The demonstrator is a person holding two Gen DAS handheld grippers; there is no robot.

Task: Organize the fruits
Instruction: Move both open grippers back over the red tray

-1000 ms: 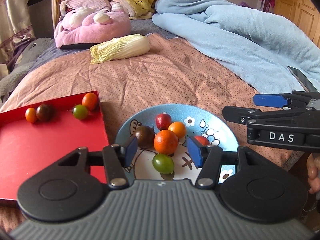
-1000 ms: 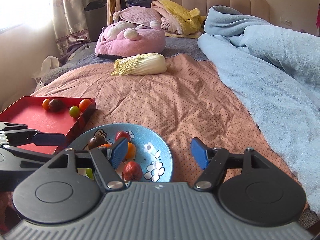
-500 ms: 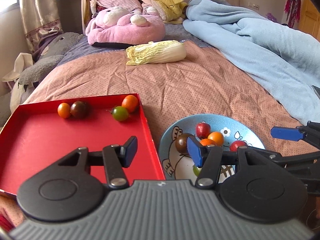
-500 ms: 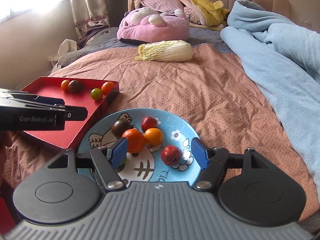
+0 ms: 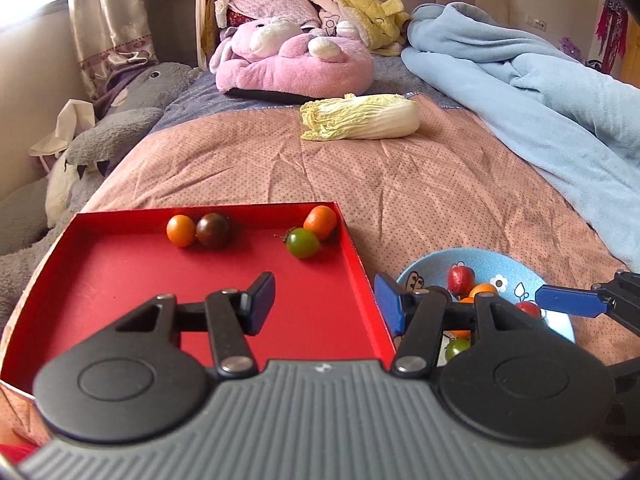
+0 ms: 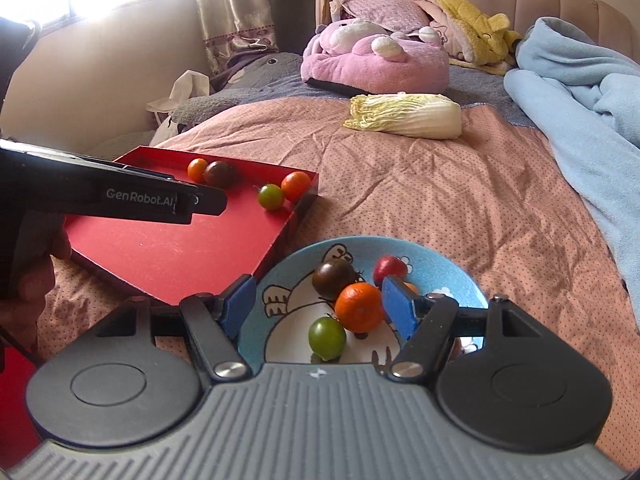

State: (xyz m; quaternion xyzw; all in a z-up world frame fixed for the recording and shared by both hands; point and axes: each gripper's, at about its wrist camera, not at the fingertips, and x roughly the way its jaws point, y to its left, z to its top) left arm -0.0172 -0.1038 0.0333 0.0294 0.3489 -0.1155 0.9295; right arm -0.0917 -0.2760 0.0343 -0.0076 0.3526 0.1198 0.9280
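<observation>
From my left wrist camera I get the whole red tray (image 5: 120, 280) lying on the pink bedspread (image 5: 400, 184): an orange tomato (image 5: 181, 230) touching a dark brown tomato (image 5: 213, 230) along the far wall, and a green tomato (image 5: 303, 242) touching a second orange fruit (image 5: 320, 222) in the far right corner. The blue plate (image 5: 496, 264) sits just right of the tray here, but my own gripper body hides most of it; I only pick out a red fruit (image 5: 460, 280) and bits of orange and green behind the linkage. One blue pad of the right gripper reaches in from the right edge above the plate.

My right wrist camera gives what the left lacks: the plate's (image 6: 452, 268) contents laid open. I see a dark tomato (image 6: 334, 278), a large orange fruit (image 6: 359, 306) beside it, a green tomato (image 6: 327, 337) nearest me, and a red fruit (image 6: 389, 266) partly behind the right pad. This view also shows the left tool from its side, with a hand (image 6: 36, 280) on its grip, held above the tray's near half.

The left gripper (image 5: 324, 304) stands about half open above the tray's right edge, one pad over the red floor and the other past the wall; nothing sits between the pads. The right gripper (image 6: 320, 306) is parted wide above the plate, with the large orange fruit and green tomato showing in the gap, yet I see neither pad pressing on any fruit.

A napa cabbage (image 5: 360, 122) lies farther up the bed, well apart from both.
</observation>
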